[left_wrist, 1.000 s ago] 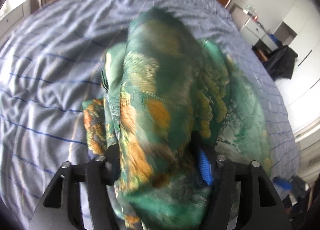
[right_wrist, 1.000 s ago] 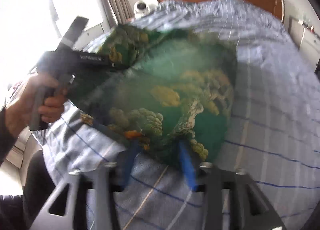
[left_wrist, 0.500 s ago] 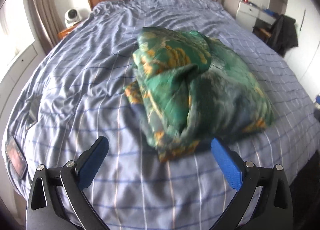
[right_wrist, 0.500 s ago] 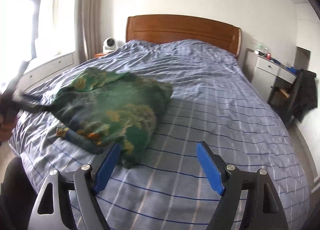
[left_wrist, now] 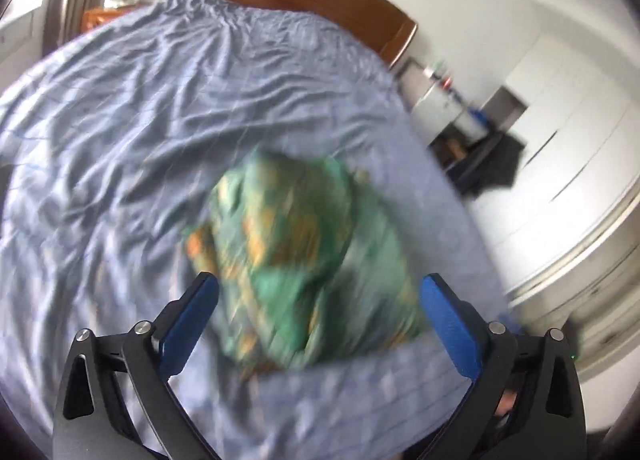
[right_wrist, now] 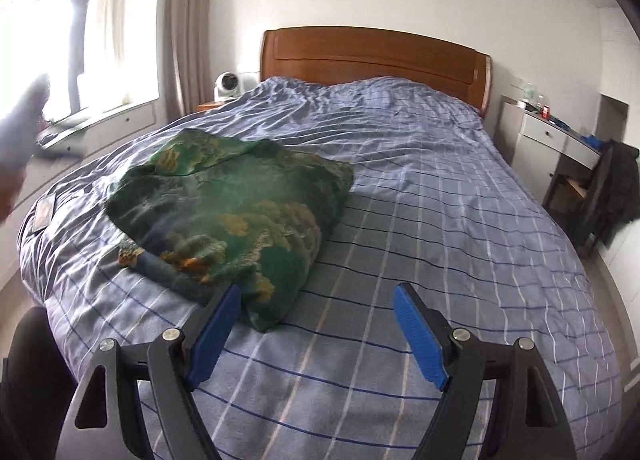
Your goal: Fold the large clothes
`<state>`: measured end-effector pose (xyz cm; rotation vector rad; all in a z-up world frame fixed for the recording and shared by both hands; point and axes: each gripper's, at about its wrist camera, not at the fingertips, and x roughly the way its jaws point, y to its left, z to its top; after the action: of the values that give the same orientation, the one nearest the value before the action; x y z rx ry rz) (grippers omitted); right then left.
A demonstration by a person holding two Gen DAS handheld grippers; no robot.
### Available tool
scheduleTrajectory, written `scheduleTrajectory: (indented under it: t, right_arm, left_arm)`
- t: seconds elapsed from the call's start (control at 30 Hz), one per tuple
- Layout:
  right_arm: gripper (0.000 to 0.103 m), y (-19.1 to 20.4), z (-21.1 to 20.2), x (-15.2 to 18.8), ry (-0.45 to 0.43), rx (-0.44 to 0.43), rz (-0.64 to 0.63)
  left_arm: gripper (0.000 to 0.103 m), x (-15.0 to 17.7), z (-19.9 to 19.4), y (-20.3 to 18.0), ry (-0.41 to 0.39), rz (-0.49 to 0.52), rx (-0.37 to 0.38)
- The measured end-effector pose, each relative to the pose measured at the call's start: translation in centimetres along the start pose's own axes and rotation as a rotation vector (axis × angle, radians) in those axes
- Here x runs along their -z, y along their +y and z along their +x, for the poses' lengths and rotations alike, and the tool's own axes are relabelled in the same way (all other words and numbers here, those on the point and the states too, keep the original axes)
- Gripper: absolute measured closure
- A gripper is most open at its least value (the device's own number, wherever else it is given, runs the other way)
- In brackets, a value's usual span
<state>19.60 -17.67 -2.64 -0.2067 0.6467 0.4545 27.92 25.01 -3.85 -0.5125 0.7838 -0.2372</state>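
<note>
A green garment with orange and gold print [right_wrist: 236,200] lies folded in a thick bundle on the near left part of the bed [right_wrist: 440,196]. It also shows, blurred by motion, in the left wrist view [left_wrist: 308,264]. My left gripper [left_wrist: 320,324] is open and empty, above the bundle with the cloth seen between its blue pads. My right gripper [right_wrist: 320,332] is open and empty, just in front of the bundle's near corner, its left pad [right_wrist: 216,328] close to the cloth.
The bed has a blue striped cover and a wooden headboard [right_wrist: 372,56]. A phone [right_wrist: 43,212] lies near the bed's left edge. A white fan [right_wrist: 228,86] stands on the left nightstand. A white desk [right_wrist: 560,140] and a chair with dark clothes [right_wrist: 608,188] stand at the right.
Both grippers let go of the garment and opened; it now lies folded on the bed. The left gripper has since swung quickly over the bundle. The right gripper pulled back slightly.
</note>
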Motion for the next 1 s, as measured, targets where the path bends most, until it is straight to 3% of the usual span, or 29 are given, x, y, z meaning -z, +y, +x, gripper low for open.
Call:
scheduleTrajectory:
  t: [0.07,0.13,0.33,0.5,0.6,0.73,0.87,0.9,1.0]
  right_arm:
    - [0.022,0.7,0.1,-0.4,-0.005,-0.019,-0.008]
    - [0.022,1.1,0.2,-0.8,-0.008,-0.035,-0.010]
    - [0.022,0.5,1.5,-1.8,0.008,-0.065,0.017]
    - [0.022,-1.4,4.6,-3.1,0.055,-0.117,0.085]
    - [0.022,-3.4,8.6,-4.3,0.124,-0.203,0.146]
    - [0.022,-6.1,15.5,-4.4,0.269,-0.367,0.276]
    - [0.022,-7.2,23.1,-2.1,0.433,-0.641,0.482]
    - [0.017,-7.3,24.4,-1.5,0.448,-0.687,0.546]
    - [0.015,-6.6,26.9,-1.4,0.458,-0.721,0.623]
  left_arm:
    - [0.002,-2.1,3.1,1.1,0.059,-0.056,0.021]
    - [0.002,-2.7,6.1,2.4,0.113,-0.079,-0.011]
    - [0.001,0.2,13.5,6.3,0.273,-0.078,-0.234]
    - [0.000,2.2,15.4,9.9,0.299,-0.216,-0.133]
    - [0.000,2.5,16.8,10.7,0.320,-0.245,-0.072]
    - [0.000,3.2,18.3,11.9,0.331,-0.284,0.014]
    - [0.000,3.3,18.8,13.0,0.332,-0.283,0.056]
    - [0.000,3.3,18.9,13.2,0.332,-0.285,0.064]
    - [0.000,3.4,19.7,14.0,0.327,-0.294,0.085]
